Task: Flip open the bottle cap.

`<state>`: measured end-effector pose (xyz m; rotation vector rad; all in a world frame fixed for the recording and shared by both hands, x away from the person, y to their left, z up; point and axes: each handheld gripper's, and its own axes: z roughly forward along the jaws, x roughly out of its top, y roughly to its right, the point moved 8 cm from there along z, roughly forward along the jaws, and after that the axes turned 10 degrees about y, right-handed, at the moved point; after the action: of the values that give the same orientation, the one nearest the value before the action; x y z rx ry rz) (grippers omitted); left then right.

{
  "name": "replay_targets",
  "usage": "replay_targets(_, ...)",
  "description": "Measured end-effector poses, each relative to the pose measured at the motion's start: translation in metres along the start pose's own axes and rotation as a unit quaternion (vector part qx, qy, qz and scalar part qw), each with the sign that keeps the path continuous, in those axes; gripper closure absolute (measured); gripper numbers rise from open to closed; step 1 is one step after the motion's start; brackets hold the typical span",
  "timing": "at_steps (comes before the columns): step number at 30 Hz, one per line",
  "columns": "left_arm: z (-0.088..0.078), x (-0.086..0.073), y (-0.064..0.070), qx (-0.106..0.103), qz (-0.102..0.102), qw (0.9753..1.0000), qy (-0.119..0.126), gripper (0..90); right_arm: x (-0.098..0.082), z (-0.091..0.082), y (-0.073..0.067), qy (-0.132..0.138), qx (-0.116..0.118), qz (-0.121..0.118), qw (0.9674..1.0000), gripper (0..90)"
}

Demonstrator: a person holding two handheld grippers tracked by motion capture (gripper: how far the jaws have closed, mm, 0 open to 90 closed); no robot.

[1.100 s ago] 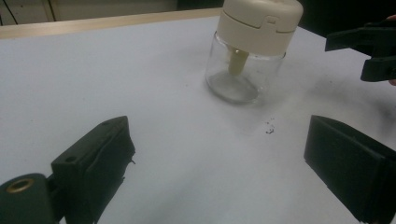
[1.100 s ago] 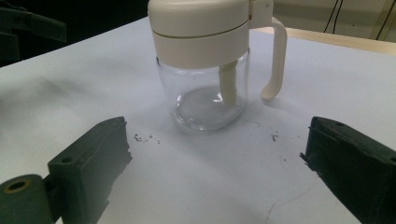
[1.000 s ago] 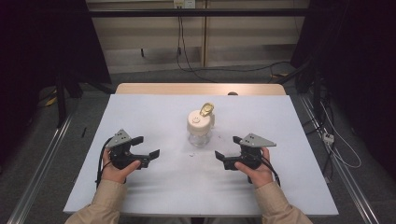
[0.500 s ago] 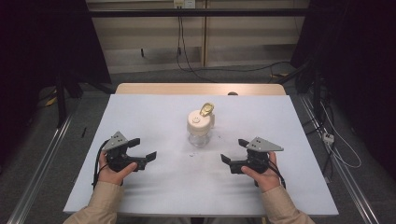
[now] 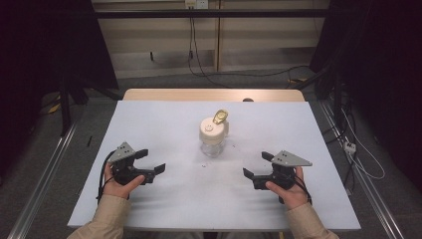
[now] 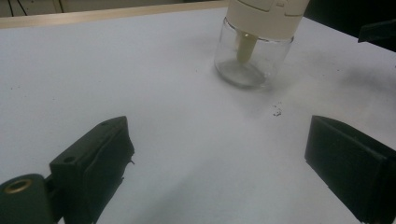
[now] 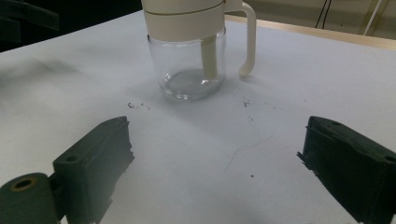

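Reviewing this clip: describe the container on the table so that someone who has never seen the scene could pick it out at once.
On the white table, look near the middle, between and beyond the two hand-held grippers. There stands a small clear glass jar with a cream plastic lid, a cream side handle and a gold piece on top. It is the one thing standing on the table, touched by neither gripper.

One jar (image 5: 213, 137), two tools, one table (image 5: 164, 124).

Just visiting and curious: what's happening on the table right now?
Left tool and right tool open, empty. Glass jar upright between them, cream lid on. Nothing in the way.
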<state>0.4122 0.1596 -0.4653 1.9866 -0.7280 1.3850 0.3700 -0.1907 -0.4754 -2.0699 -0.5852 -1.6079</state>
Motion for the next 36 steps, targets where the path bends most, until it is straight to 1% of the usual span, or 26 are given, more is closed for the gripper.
replay_targets(6, -0.004, -0.001, -0.002, 0.001, -0.002, 1.0000, 0.001, 6.6, -0.004, -0.005, 0.001, -0.005, 0.000, -0.003, 1.0000, 7.4)
replay_targets(8, -0.006, -0.001, -0.003, 0.001, -0.002, 1.0000, 0.001, 6.6, -0.005, -0.006, 0.002, -0.009, -0.003, -0.007, 0.9999, 7.4)
replay_targets(12, -0.008, -0.002, -0.003, 0.000, 0.000, 1.0000, 0.000, 6.6, -0.006, -0.011, 0.005, -0.007, -0.007, -0.004, 0.9999, 7.5)
replay_targets(14, -0.009, -0.002, -0.003, -0.001, 0.000, 1.0000, 0.001, 6.6, -0.006, -0.013, 0.006, -0.004, -0.007, 0.002, 1.0000, 7.5)
replay_targets(16, -0.010, -0.003, -0.004, 0.001, -0.002, 1.0000, 0.003, 6.6, -0.007, -0.016, 0.007, -0.005, -0.010, -0.001, 0.9999, 7.5)
replay_targets(19, -0.012, -0.004, -0.006, 0.003, -0.001, 1.0000, 0.002, 6.6, -0.009, -0.019, 0.010, -0.007, -0.013, 0.003, 0.9999, 7.5)
replay_targets(21, -0.013, -0.004, -0.006, 0.002, 0.001, 1.0000, 0.000, 6.6, -0.010, -0.020, 0.012, -0.009, -0.013, 0.001, 0.9999, 7.5)
replay_targets(26, -0.016, -0.006, -0.006, 0.002, -0.005, 1.0000, 0.000, 6.6, -0.011, -0.025, 0.015, -0.008, -0.019, 0.000, 0.9998, 7.6)
replay_targets(29, -0.017, -0.007, -0.006, -0.001, -0.003, 1.0000, 0.001, 6.6, -0.012, -0.027, 0.017, -0.010, -0.023, -0.003, 0.9997, 7.6)
replay_targets(32, -0.019, -0.006, -0.006, 0.000, -0.006, 1.0000, 0.006, 6.6, -0.012, -0.030, 0.018, -0.009, -0.024, -0.004, 0.9997, 7.7)
replay_targets(36, -0.021, -0.007, -0.008, 0.003, -0.007, 1.0000, 0.004, 6.6, -0.013, -0.034, 0.019, -0.009, -0.027, -0.003, 0.9996, 7.6)
